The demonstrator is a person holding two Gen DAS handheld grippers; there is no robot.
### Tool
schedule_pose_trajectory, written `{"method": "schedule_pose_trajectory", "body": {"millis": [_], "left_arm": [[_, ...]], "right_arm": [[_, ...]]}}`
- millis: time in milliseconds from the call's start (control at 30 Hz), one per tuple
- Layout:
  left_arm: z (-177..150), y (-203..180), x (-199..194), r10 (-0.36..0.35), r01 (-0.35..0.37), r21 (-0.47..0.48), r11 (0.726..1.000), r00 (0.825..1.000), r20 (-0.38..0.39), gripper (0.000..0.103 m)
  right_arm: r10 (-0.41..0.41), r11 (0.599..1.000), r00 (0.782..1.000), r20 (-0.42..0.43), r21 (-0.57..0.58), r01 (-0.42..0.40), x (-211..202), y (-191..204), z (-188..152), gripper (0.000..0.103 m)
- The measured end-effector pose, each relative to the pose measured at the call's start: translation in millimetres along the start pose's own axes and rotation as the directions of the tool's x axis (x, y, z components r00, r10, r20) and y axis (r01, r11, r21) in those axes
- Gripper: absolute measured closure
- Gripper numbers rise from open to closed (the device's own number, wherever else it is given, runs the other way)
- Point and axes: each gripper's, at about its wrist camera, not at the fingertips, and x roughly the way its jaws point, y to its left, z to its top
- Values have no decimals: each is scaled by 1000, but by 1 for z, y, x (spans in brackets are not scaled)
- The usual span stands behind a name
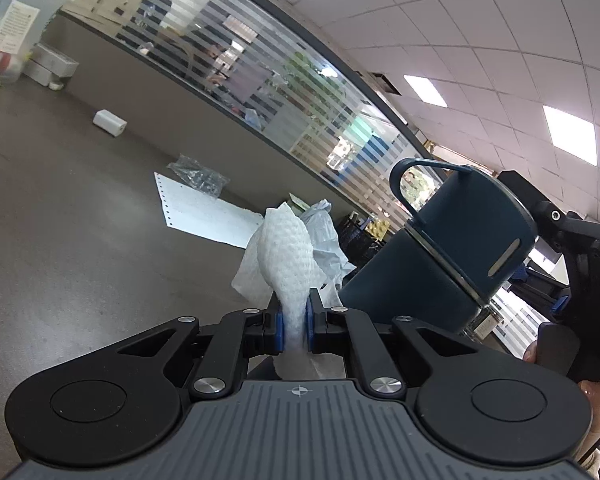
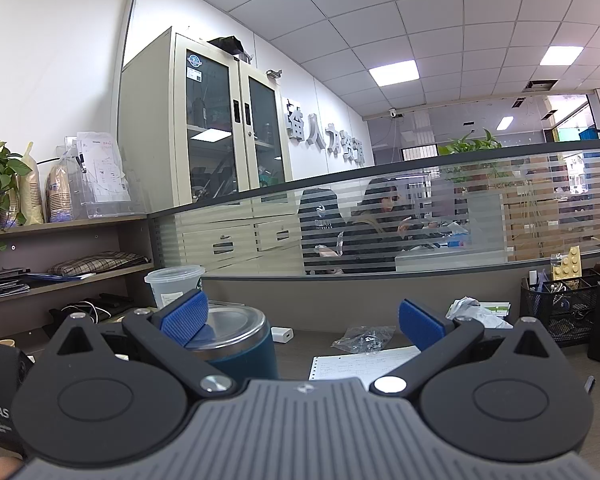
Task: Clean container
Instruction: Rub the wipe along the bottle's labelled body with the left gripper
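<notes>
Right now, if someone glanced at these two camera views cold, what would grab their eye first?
First, the white paper towel pinched upright in the shut left gripper, dead centre of its view. Just right of it sits the dark blue container with its lid and loop handle. In the other view, the right gripper gapes open over the desk.

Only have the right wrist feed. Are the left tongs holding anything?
Observer: Yes. The left tongs are shut on a white paper towel, which sticks up from between the pads.
Operator: I only see a steel top on the blue container. What's the side like?
Observer: From the left wrist, the container is closed with a dark blue lid that has a loop handle.
</notes>
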Motion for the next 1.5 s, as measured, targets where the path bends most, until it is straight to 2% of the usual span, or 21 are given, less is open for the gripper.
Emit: {"method": "schedule_pose_trajectory", "body": {"millis": [500, 1500], "left_arm": [[-9, 11, 14, 33, -34, -13, 999, 998, -48, 91], [-18, 20, 23, 64, -65, -13, 998, 994, -87, 91]], "right_arm": [[0, 1000, 1000, 0, 4, 0, -8, -2, -3, 0], [4, 1000, 1000, -2, 9, -4, -13, -1, -3, 0]]}}
